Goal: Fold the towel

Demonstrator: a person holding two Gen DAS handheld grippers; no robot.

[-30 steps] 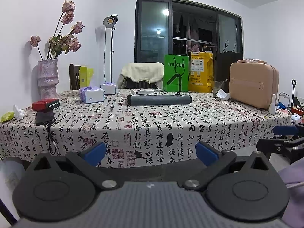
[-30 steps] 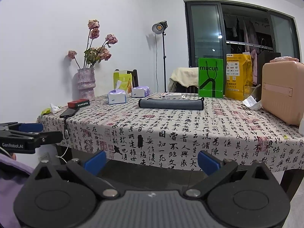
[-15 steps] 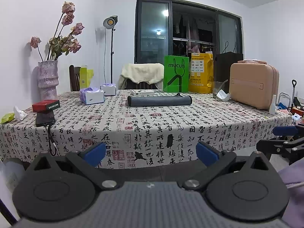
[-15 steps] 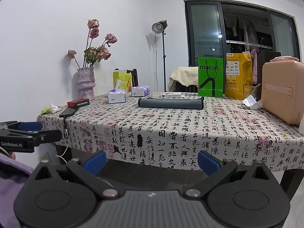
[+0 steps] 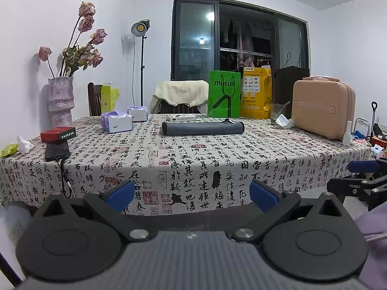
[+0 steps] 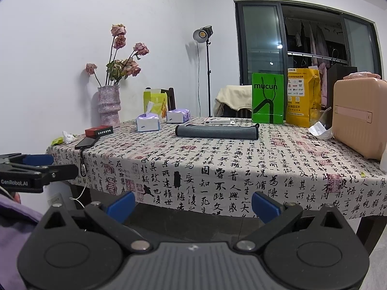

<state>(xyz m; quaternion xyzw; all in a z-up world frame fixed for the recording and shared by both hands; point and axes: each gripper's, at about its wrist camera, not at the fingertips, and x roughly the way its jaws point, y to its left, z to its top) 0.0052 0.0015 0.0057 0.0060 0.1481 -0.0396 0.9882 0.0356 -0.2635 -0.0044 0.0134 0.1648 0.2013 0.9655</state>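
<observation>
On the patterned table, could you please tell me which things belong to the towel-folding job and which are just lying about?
Job: dark grey folded towel; open left tool; open right tool.

Lying about: pink speckled vase; purple tissue packs; red box; green paper bag; yellow bag; beige hard case.

Each hand-held gripper, left (image 5: 191, 194) and right (image 6: 192, 203), is black with blue fingertips (image 5: 119, 192), round side discs and silver screws. White "GenRobot.AI" lettering marks the left one's side; a purple sleeve (image 6: 12, 215) shows.

One grey towel (image 5: 202, 128), two tissue boxes (image 5: 116, 121), one vase (image 5: 60, 101)
</observation>
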